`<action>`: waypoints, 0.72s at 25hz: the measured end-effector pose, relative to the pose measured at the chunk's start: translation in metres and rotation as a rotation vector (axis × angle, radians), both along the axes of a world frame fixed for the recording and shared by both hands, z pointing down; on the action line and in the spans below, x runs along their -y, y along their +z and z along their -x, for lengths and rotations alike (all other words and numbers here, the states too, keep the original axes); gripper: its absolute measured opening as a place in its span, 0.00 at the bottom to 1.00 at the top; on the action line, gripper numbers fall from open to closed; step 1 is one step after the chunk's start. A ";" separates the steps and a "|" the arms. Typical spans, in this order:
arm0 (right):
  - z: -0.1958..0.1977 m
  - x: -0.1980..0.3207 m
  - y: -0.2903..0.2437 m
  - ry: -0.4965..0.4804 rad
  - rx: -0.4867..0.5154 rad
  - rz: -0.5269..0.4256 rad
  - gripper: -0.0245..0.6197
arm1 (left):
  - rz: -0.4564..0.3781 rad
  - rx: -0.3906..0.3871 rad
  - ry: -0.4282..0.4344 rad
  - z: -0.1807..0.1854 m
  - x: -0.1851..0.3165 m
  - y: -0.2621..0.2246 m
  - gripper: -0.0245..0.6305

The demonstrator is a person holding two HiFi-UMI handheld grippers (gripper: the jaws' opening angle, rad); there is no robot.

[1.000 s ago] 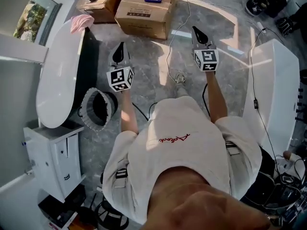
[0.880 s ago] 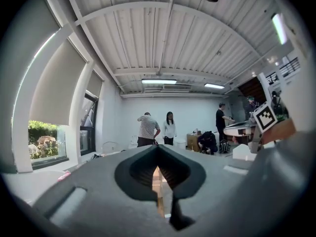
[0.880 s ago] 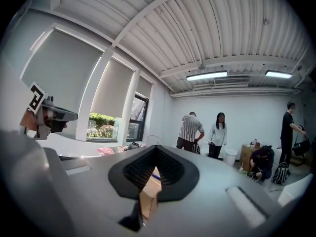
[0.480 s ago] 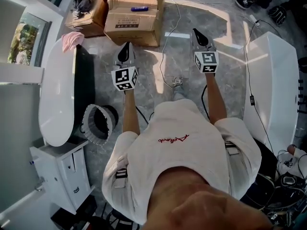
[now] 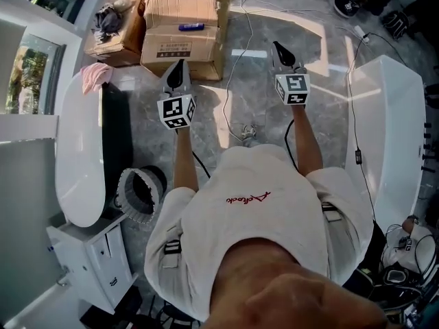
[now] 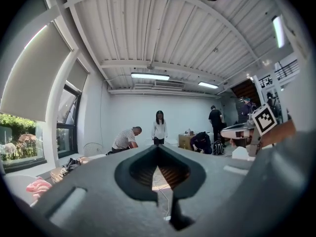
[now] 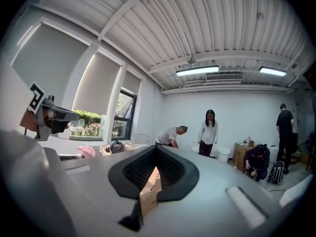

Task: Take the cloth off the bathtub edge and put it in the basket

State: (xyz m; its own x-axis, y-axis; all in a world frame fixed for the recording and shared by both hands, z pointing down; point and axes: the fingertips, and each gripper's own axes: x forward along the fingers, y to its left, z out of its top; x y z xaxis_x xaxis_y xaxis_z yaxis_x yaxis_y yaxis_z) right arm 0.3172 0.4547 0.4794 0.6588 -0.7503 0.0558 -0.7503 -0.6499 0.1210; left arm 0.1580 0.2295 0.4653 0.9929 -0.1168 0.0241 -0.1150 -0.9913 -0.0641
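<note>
- The pink cloth lies crumpled on the rim at the far end of the white bathtub, on the person's left. It is close to an open cardboard box, and nothing holds it.
- The basket is round with a frilled rim. It stands on the floor just beside the near end of the bathtub, well apart from the cloth.
- The left gripper has its jaws pressed together with nothing in them. It points level above the floor and is the gripper nearer to the cloth, but it does not touch it.
- The right gripper also has its jaws closed and empty, and it is further from the cloth.
- I judge the cloth to be light, soft and limp. It cannot break and will hardly slip, but when lifted it will hang down and may drag on the rim.
- The best place to take hold seems to be a raised fold on top of the heap, so that the jaws pinch several layers and not the hard rim. The jaws must open first.
- The mouth of the basket looks wide, so I expect that dropping the cloth in will be easy.
</note>
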 end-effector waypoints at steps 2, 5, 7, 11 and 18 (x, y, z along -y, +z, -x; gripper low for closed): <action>-0.022 0.000 0.001 -0.003 0.002 0.008 0.05 | 0.005 -0.002 0.001 -0.024 0.001 -0.001 0.04; -0.061 -0.003 -0.002 0.004 -0.004 0.007 0.05 | -0.007 -0.004 0.009 -0.063 -0.001 -0.004 0.04; -0.083 -0.001 -0.004 0.008 -0.008 0.001 0.05 | -0.016 -0.003 0.014 -0.085 -0.001 -0.004 0.04; -0.116 0.002 -0.001 0.002 -0.009 -0.003 0.05 | -0.025 -0.001 0.018 -0.122 -0.001 -0.004 0.04; -0.158 0.000 0.001 0.008 0.002 0.007 0.05 | -0.017 0.001 0.024 -0.172 -0.002 -0.004 0.04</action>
State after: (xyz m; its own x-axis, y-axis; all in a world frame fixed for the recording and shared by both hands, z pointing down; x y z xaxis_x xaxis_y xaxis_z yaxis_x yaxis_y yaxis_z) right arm 0.4752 0.4548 0.4809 0.6647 -0.7446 0.0619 -0.7453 -0.6551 0.1240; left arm 0.3296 0.2318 0.4617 0.9953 -0.0937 0.0237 -0.0915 -0.9925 -0.0809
